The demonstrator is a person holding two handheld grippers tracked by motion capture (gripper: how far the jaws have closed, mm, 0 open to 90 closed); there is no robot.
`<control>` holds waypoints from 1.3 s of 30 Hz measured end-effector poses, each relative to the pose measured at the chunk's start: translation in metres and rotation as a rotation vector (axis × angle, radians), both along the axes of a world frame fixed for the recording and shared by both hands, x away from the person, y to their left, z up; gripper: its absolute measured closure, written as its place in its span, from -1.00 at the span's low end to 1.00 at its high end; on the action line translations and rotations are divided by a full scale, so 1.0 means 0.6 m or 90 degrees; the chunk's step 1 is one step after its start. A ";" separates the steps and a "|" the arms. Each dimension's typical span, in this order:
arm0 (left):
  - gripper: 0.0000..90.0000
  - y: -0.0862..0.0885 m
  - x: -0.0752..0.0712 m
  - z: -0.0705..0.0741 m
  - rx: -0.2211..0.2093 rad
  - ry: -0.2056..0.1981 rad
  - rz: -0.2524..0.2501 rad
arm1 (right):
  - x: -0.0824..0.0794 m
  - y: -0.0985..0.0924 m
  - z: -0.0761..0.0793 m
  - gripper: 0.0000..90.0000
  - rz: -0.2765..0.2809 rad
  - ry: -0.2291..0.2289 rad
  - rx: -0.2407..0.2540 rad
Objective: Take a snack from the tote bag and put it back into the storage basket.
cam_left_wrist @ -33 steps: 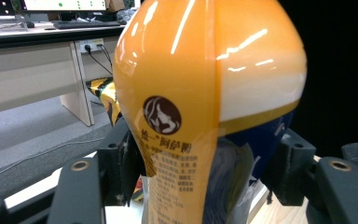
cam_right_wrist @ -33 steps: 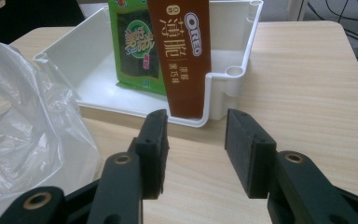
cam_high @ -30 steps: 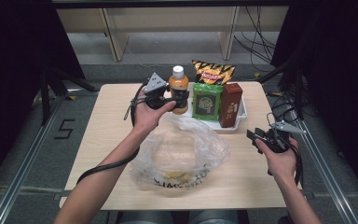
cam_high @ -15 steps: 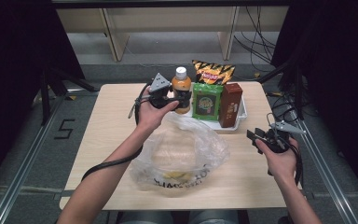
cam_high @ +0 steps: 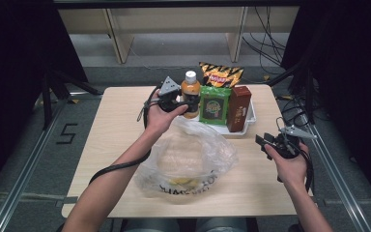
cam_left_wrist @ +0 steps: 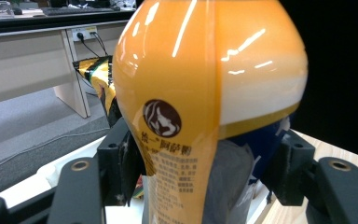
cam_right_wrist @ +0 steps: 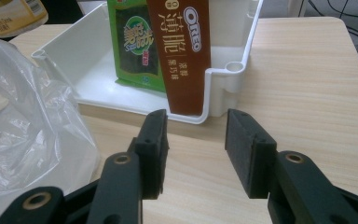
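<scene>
An orange drink bottle (cam_high: 191, 94) (cam_left_wrist: 205, 93) with a white cap stands upright at the left end of the white tray (cam_high: 249, 121). My left gripper (cam_high: 185, 102) (cam_left_wrist: 205, 158) is shut on it, with a pad against each side of its body. My right gripper (cam_high: 265, 140) (cam_right_wrist: 193, 140) hovers open over the table near the right edge, nothing between its pads. It points at the tray's near corner (cam_right_wrist: 223, 74).
The tray holds a green snack packet (cam_high: 214, 104) (cam_right_wrist: 135, 42) and a brown Oreo box (cam_high: 238, 107) (cam_right_wrist: 182, 51), both upright. A chips bag (cam_high: 221, 75) (cam_left_wrist: 98, 79) leans behind them. A crumpled clear plastic bag (cam_high: 188, 159) (cam_right_wrist: 23, 140) lies mid-table.
My left gripper and the bottle in it have shifted slightly to the right and down, toward the tray. The right gripper has stayed where it was.
</scene>
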State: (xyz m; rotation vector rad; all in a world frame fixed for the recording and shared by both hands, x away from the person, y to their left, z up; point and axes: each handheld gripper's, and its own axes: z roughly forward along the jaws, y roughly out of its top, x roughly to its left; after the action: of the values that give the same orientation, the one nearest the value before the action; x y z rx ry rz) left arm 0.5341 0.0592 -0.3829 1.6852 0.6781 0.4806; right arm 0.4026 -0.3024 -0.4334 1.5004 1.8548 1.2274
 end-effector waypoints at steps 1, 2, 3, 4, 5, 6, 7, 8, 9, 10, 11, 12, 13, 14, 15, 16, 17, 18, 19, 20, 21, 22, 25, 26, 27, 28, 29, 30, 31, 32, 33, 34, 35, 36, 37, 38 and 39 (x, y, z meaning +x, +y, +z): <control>-0.18 0.000 0.001 -0.001 0.002 0.001 0.000 | 0.000 0.000 0.000 0.32 0.001 0.001 0.000; -0.18 -0.001 0.002 -0.003 0.001 0.002 0.001 | 0.000 0.000 0.000 0.32 0.002 -0.001 -0.001; -0.18 -0.001 0.004 -0.004 0.003 0.003 0.001 | 0.000 0.000 -0.001 0.32 0.001 -0.002 -0.004; -0.18 -0.002 0.005 -0.006 0.002 0.003 0.002 | 0.001 -0.002 -0.001 0.32 0.003 -0.004 -0.011; -0.18 -0.001 0.011 -0.006 0.013 -0.024 -0.004 | 0.001 -0.002 -0.001 0.32 0.003 -0.005 -0.013; -0.18 0.000 0.013 -0.007 0.017 -0.026 -0.005 | 0.000 0.001 -0.002 0.32 -0.003 -0.002 0.000; -0.18 -0.001 0.013 -0.009 0.015 -0.019 -0.003 | 0.000 0.000 -0.002 0.32 -0.003 -0.002 -0.002; -0.18 -0.002 0.013 -0.010 0.013 -0.013 -0.002 | 0.001 0.001 -0.003 0.32 -0.003 -0.006 0.000; -0.18 -0.003 0.014 -0.012 0.012 -0.011 -0.001 | -0.001 0.002 -0.001 0.32 -0.006 0.006 0.008; -0.18 -0.003 0.015 -0.013 0.012 -0.008 0.000 | 0.000 0.000 -0.002 0.32 -0.002 0.001 0.002; -0.18 -0.003 0.016 -0.015 0.012 -0.007 0.000 | -0.001 0.000 -0.002 0.32 -0.001 0.000 0.004; -0.18 -0.004 0.018 -0.016 0.010 -0.004 0.002 | -0.001 0.000 -0.002 0.32 -0.001 0.000 0.006; -0.18 -0.004 0.019 -0.018 0.010 -0.002 0.002 | -0.001 0.001 -0.002 0.32 -0.001 0.001 0.006; -0.18 -0.004 0.020 -0.020 0.012 -0.001 0.003 | -0.001 0.000 -0.002 0.32 -0.001 0.005 0.002; -0.18 -0.004 0.022 -0.022 0.012 0.000 0.003 | -0.001 0.000 -0.003 0.32 0.000 0.002 0.004; -0.18 -0.004 0.022 -0.023 0.011 0.001 0.005 | 0.000 0.000 -0.004 0.32 -0.004 0.000 0.000; -0.18 -0.004 0.024 -0.026 0.014 0.002 0.006 | 0.000 -0.001 -0.004 0.32 -0.004 0.000 -0.001; -0.18 -0.005 0.025 -0.027 0.015 0.004 0.005 | 0.000 -0.001 -0.004 0.32 -0.005 0.000 0.000; -0.18 -0.005 0.026 -0.029 0.015 0.004 0.005 | 0.000 -0.001 -0.004 0.32 -0.006 0.000 -0.001; -0.18 -0.005 0.026 -0.031 0.017 0.005 0.005 | 0.002 -0.005 -0.005 0.32 0.001 -0.011 -0.017; -0.18 -0.006 0.027 -0.033 0.015 0.005 0.005 | 0.002 -0.005 -0.005 0.32 0.001 -0.010 -0.014; -0.18 -0.006 0.028 -0.035 0.016 0.007 0.005 | 0.002 -0.004 -0.005 0.32 0.001 -0.010 -0.013; -0.18 -0.007 0.031 -0.038 0.017 0.008 0.002 | 0.001 -0.002 -0.004 0.32 0.001 0.001 -0.005; -0.18 -0.008 0.031 -0.039 0.017 0.015 0.002 | 0.001 -0.003 -0.004 0.32 0.001 0.003 -0.010; -0.18 -0.008 0.033 -0.040 0.018 0.014 0.002 | 0.001 -0.003 -0.004 0.32 0.001 0.003 -0.010; -0.18 -0.008 0.033 -0.041 0.018 0.015 0.002 | 0.003 -0.004 -0.006 0.32 0.008 -0.006 -0.011; -0.18 -0.008 0.034 -0.042 0.018 0.015 0.002 | 0.003 -0.004 -0.006 0.31 0.007 -0.005 -0.011; -0.18 -0.009 0.036 -0.042 0.017 0.015 0.004 | 0.003 -0.004 -0.007 0.31 0.006 -0.006 -0.013; -0.18 -0.009 0.037 -0.043 0.017 0.016 0.004 | 0.003 -0.004 -0.007 0.31 0.008 -0.005 -0.014; -0.18 -0.009 0.038 -0.043 0.018 0.017 0.004 | 0.003 -0.005 -0.007 0.31 0.008 -0.005 -0.015; -0.18 -0.009 0.039 -0.044 0.019 0.017 0.006 | 0.003 -0.005 -0.007 0.31 0.008 -0.004 -0.016; -0.18 -0.010 0.040 -0.045 0.018 0.020 0.006 | 0.003 -0.005 -0.007 0.31 0.009 -0.004 -0.018; -0.18 -0.010 0.041 -0.046 0.016 0.021 0.007 | 0.003 -0.005 -0.007 0.31 0.009 -0.004 -0.018; -0.18 -0.011 0.042 -0.046 0.021 0.020 0.008 | 0.003 -0.006 -0.007 0.31 0.011 -0.004 -0.016; -0.18 -0.011 0.043 -0.046 0.024 0.020 0.008 | 0.004 -0.005 -0.008 0.31 0.010 -0.007 -0.016; -0.18 -0.012 0.044 -0.046 0.023 0.020 0.008 | 0.004 -0.005 -0.008 0.31 0.011 -0.006 -0.016; -0.18 -0.013 0.045 -0.047 0.022 0.022 0.009 | 0.004 -0.005 -0.009 0.31 0.012 -0.008 -0.018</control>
State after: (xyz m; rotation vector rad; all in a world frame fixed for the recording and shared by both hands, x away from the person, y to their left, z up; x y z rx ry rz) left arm 0.5611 0.0514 -0.4110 1.7262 0.7105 0.4761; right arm 0.4050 -0.3057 -0.4386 1.4609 1.8745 1.2110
